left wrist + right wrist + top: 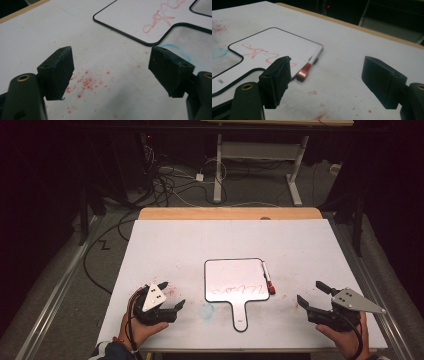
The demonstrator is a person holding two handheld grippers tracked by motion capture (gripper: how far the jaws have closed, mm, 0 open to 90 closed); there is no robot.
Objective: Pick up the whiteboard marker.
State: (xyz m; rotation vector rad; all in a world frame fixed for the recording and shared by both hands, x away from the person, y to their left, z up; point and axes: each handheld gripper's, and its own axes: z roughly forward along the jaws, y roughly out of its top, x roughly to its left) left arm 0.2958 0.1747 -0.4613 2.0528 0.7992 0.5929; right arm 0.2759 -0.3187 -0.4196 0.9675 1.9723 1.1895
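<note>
The left tongs (pixel 111 72) are wide open, with nothing between the two black jaws; under them lies the white surface (pixel 37 42), dotted with little red specks (pixel 85 83); past the jaws lies a small whiteboard (pixel 135 20) with a black rim and a red scribble (pixel 160 18) on it; a blue smudge (pixel 175 48) sits by the right jaw.

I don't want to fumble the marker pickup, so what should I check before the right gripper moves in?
1. Right gripper open: ok, jaws stand wide apart.
2. Marker reachable: ok, it lies along the right edge of the whiteboard, nothing on top of it.
3. Marker cap on: ok, red cap at its near end.
4. Left gripper out of the way: ok, open, left of the board.
5. Board already clean: not ok, red scribble on it.
</note>
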